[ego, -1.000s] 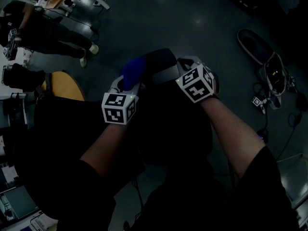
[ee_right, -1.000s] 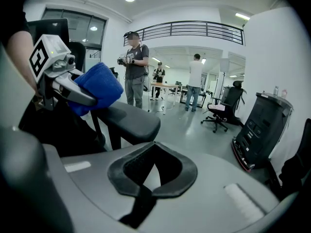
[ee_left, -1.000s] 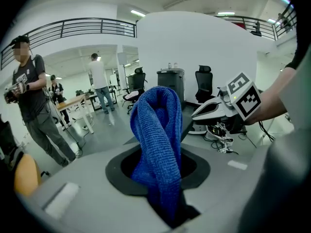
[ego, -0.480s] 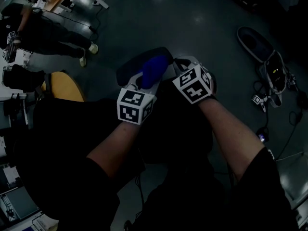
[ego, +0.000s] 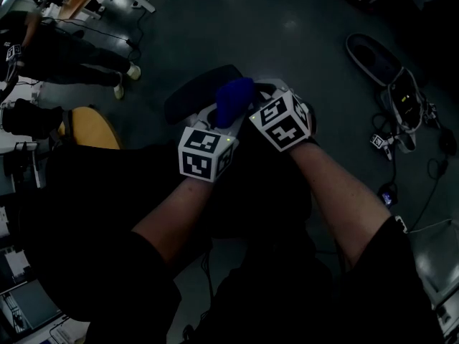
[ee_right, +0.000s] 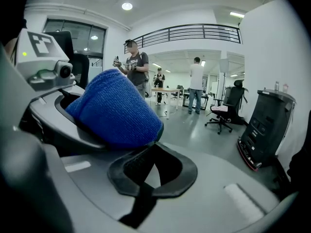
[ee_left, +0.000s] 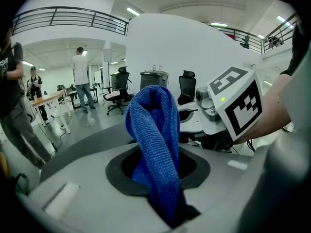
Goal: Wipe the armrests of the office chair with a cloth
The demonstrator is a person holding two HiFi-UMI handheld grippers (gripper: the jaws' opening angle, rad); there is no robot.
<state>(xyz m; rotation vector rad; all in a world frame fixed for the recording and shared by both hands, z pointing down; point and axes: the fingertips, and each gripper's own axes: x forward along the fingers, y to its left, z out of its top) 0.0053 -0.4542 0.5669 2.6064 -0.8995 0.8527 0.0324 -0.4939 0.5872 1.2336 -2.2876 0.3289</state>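
Note:
In the head view a dark, oval armrest pad (ego: 193, 93) of the office chair lies just ahead of both grippers. A blue cloth (ego: 233, 100) sits bunched at the pad's right end. My left gripper (ego: 219, 117) is shut on the blue cloth (ee_left: 155, 144), which stands up out of its jaws in the left gripper view. My right gripper (ego: 271, 94) is close beside it on the right, shut with nothing between its jaws (ee_right: 148, 176). The cloth (ee_right: 115, 111) fills the left of the right gripper view. The chair's seat below is too dark to make out.
People stand by desks at the far left (ego: 68, 54). A round ochre seat (ego: 92, 129) is at the left. Cables and a grey device (ego: 398, 102) lie on the floor at the right. A black cabinet (ee_right: 265, 127) and wheeled office chairs (ee_right: 226, 111) stand farther off.
My left gripper has carried the blue cloth to the right along the armrest pad, ending up beside the right gripper. The right gripper has barely moved.

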